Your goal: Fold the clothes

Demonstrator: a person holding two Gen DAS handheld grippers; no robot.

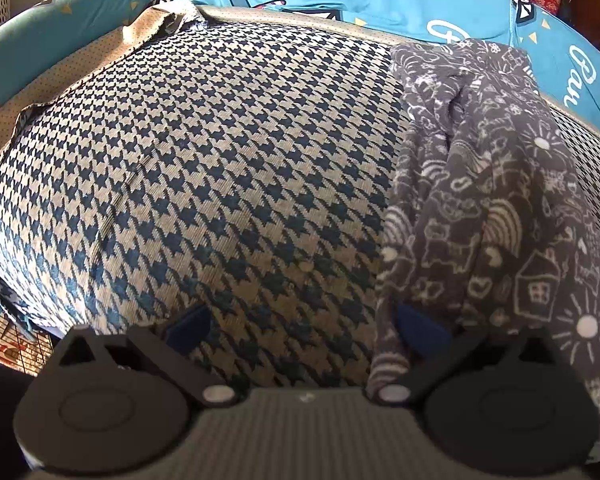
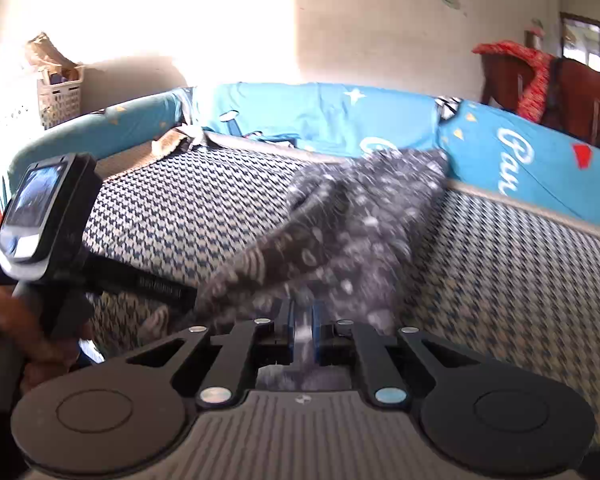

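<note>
A dark grey garment (image 1: 480, 200) with white doodle print lies bunched on the right of the houndstooth cover (image 1: 220, 180). In the left wrist view my left gripper (image 1: 304, 330) is open, its blue pads far apart; the garment's edge drapes over the right finger (image 1: 420, 332), and only the cover lies between the pads. In the right wrist view my right gripper (image 2: 302, 330) is shut on a fold of the grey garment (image 2: 352, 220), which is blurred and lifted ahead of it. The left gripper's body (image 2: 44, 216), held by a hand (image 2: 4, 320), reaches in from the left; its fingertips are hidden behind the cloth.
A blue cartoon-print cushion (image 2: 340, 116) borders the houndstooth cover (image 2: 500, 260) at the back and left. A white basket (image 2: 60, 100) stands at the far left by the wall. At the far right is a brown piece of furniture (image 2: 572, 92) draped in red cloth.
</note>
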